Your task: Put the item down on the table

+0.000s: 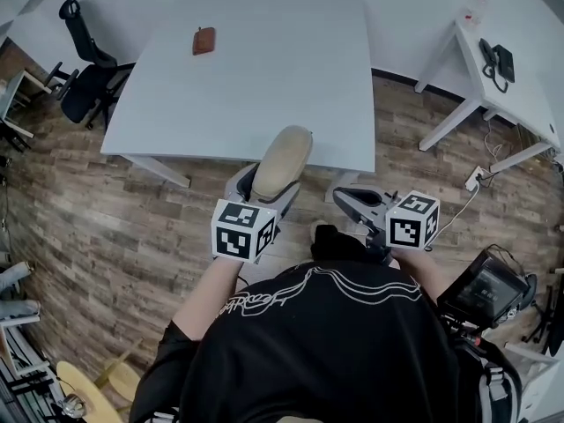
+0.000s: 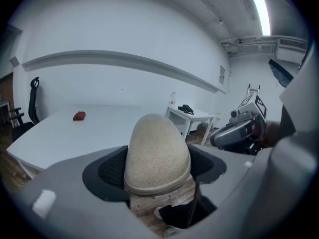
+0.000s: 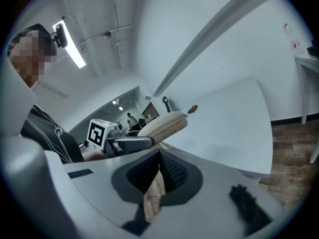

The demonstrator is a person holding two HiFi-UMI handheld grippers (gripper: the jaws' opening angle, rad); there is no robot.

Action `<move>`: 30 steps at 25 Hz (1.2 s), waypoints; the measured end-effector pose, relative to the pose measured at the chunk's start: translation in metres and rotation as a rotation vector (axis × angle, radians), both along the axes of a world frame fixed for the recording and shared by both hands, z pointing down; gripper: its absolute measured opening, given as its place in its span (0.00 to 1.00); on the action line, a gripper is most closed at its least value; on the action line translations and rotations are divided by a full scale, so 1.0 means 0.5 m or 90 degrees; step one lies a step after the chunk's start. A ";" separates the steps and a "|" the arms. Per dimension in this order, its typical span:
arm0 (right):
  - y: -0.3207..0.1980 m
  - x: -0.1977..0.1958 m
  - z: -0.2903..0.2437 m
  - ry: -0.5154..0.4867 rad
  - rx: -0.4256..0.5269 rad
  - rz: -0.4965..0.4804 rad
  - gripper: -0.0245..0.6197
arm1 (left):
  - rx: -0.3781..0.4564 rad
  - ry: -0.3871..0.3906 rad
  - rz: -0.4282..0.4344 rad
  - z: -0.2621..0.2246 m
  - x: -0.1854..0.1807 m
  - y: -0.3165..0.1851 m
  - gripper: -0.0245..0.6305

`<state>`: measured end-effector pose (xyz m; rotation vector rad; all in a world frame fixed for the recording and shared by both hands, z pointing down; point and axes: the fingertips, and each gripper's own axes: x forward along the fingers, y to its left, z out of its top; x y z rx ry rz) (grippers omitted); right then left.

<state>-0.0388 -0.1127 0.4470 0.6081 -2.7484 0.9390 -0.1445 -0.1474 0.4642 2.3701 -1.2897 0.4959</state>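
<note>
Beige egg-shaped felt-covered item (image 2: pixel 157 153) sits pinched between the wide-set jaws of the left gripper (image 2: pixel 157 173). It is held in the air at the 6 o'clock edge of the white table (image 1: pixel 264 86). It looks light, soft-skinned and grippy, not fragile, and its broad flanks, where the pads press, seem the best hold. The right gripper (image 3: pixel 158 176), at its 3 o'clock, is pressed together and empty.
</note>
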 end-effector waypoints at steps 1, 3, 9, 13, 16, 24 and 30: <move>-0.005 -0.001 0.000 0.001 0.001 -0.001 0.05 | 0.008 -0.006 -0.004 -0.002 -0.003 -0.014 0.60; -0.024 0.000 0.002 0.001 -0.001 -0.002 0.05 | 0.016 -0.017 -0.010 -0.003 -0.008 -0.050 0.60; -0.111 -0.004 0.009 0.002 -0.015 -0.003 0.05 | 0.029 -0.050 -0.023 0.008 -0.022 -0.174 0.60; -0.142 -0.008 0.006 -0.004 -0.010 0.002 0.05 | 0.027 -0.075 -0.025 0.032 -0.023 -0.218 0.60; -0.179 -0.010 0.012 -0.005 -0.012 -0.001 0.05 | 0.012 -0.093 -0.021 0.063 -0.016 -0.259 0.60; -0.301 -0.028 0.038 0.002 -0.032 -0.018 0.05 | -0.018 -0.129 -0.029 0.146 -0.026 -0.395 0.60; -0.321 -0.042 0.055 -0.004 -0.042 -0.023 0.05 | -0.054 -0.145 -0.028 0.211 -0.035 -0.423 0.60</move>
